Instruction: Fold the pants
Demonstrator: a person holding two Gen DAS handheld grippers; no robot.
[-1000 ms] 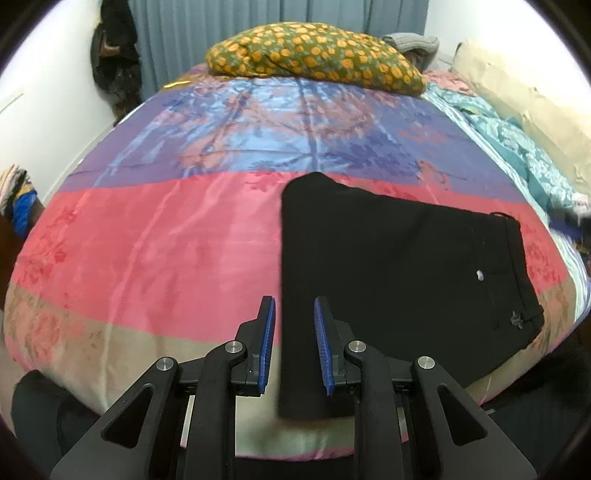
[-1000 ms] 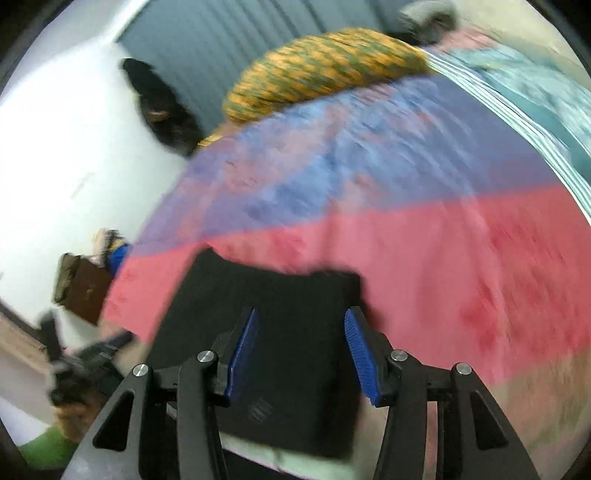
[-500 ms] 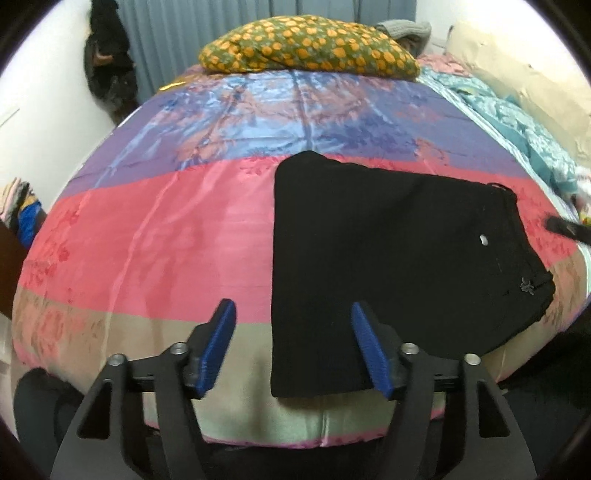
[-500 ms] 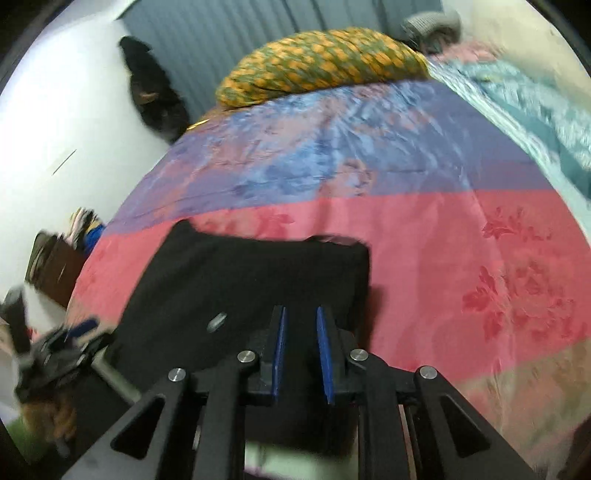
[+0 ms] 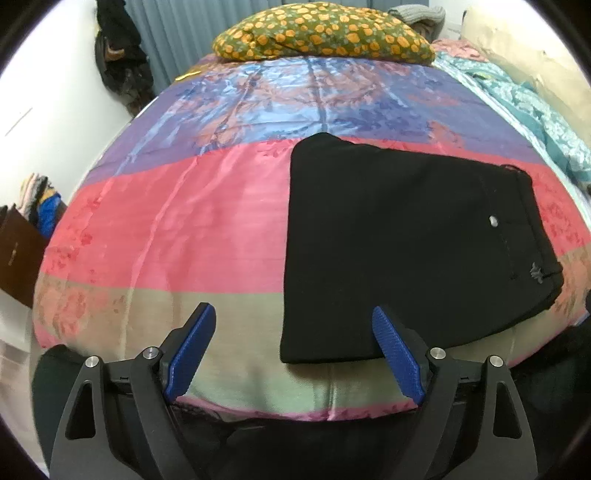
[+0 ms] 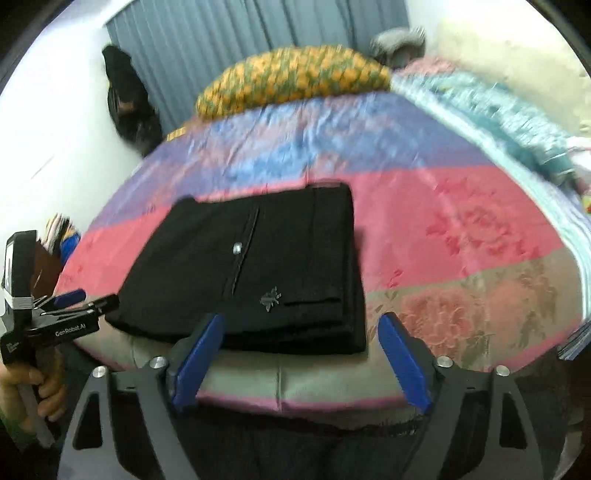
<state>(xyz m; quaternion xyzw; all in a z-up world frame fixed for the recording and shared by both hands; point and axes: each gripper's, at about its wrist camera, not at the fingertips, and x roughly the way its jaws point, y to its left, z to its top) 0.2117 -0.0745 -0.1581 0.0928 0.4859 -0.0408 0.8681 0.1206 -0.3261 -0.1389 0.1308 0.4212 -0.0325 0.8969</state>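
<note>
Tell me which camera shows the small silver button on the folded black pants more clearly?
The left wrist view: the small silver button is sharp on the folded black pants. The right wrist view shows it too, but motion-blurred.

Count on inspection: one folded black pair of pants [image 5: 399, 243]; one satin bedspread banded in blue, pink and tan [image 5: 207, 221]; one orange-and-green floral pillow [image 5: 321, 31]; one teal patterned blanket [image 5: 524, 103]; two black grippers with blue pads, left [image 5: 293, 350] and right [image 6: 301, 356].
</note>
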